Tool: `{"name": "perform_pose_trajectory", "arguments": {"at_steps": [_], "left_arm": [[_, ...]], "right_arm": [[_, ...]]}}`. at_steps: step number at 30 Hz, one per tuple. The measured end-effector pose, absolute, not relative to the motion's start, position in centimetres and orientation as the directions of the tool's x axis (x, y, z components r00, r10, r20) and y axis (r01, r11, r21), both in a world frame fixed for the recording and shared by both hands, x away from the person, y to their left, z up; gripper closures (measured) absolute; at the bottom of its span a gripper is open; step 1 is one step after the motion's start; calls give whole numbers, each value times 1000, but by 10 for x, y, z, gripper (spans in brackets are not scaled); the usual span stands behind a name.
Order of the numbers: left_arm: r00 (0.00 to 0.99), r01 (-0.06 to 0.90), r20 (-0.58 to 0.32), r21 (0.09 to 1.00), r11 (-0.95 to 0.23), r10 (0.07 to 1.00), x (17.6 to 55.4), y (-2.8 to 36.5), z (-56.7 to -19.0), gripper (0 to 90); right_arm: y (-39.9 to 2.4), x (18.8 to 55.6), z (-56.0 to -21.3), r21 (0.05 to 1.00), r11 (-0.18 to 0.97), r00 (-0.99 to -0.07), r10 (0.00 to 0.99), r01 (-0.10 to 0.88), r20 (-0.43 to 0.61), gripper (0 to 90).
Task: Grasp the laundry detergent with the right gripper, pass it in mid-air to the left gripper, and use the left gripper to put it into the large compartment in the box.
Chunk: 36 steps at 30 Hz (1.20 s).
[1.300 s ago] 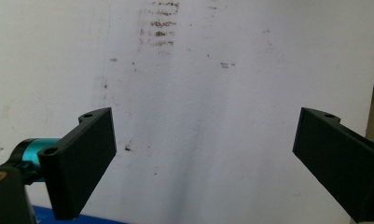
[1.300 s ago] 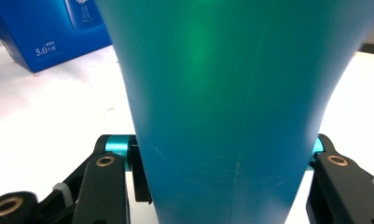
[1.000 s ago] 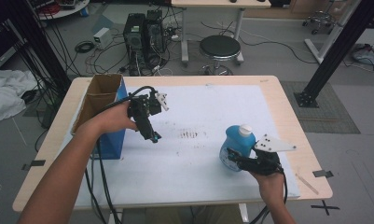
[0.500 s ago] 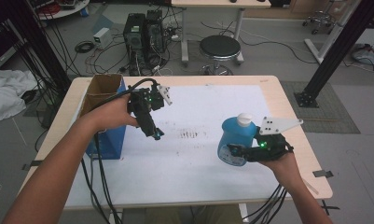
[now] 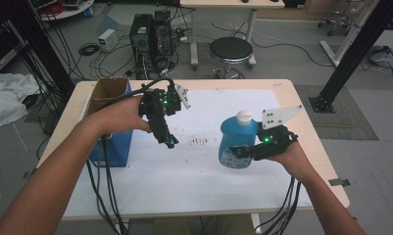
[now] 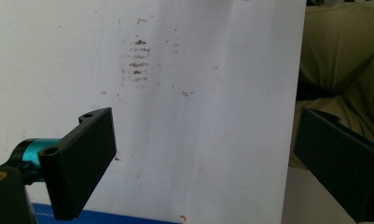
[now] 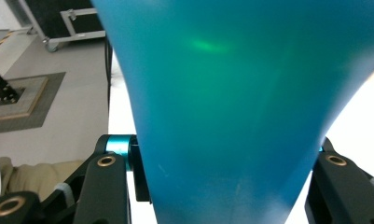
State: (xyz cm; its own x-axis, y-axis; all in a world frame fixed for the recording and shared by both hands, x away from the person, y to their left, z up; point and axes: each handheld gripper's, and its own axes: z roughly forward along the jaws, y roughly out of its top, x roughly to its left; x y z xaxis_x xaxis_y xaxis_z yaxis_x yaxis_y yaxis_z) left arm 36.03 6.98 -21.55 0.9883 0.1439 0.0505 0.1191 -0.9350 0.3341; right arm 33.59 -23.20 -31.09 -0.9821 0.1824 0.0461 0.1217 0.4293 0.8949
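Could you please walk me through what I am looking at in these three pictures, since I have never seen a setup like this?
No robot here: a person holds a hand-held gripper in each hand over a table covered with a white sheet. The high view comes from a camera above the table, looking down. The other two come from small cameras riding on each gripper, looking along its black jaws.

The right gripper is shut on a blue bottle with a white cap; the right gripper view shows that bottle up close between the jaws. The left gripper is open and holds nothing; its own view looks at the sheet with some dark smudges. A blue box with a cardboard lining stands on the table by the person's left arm.
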Motion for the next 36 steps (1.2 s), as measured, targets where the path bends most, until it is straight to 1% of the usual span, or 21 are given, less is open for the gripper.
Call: {"name": "perform_pose_trajectory", "arguments": {"at_steps": [8,16,36], "left_arm": [[993,96,33,339,-936,114,353,65,-209,60],[996,73,24,336,-939,86,350,59,-207,60],[998,51,5,355,-934,57,345,47,-203,60]], "right_arm": [[-212,347,-310,888,450,-992,115,94,47,455],[-195,347,-313,892,447,-997,69,73,47,455],[-158,349,-319,884,466,-999,23,44,38,455]]}}
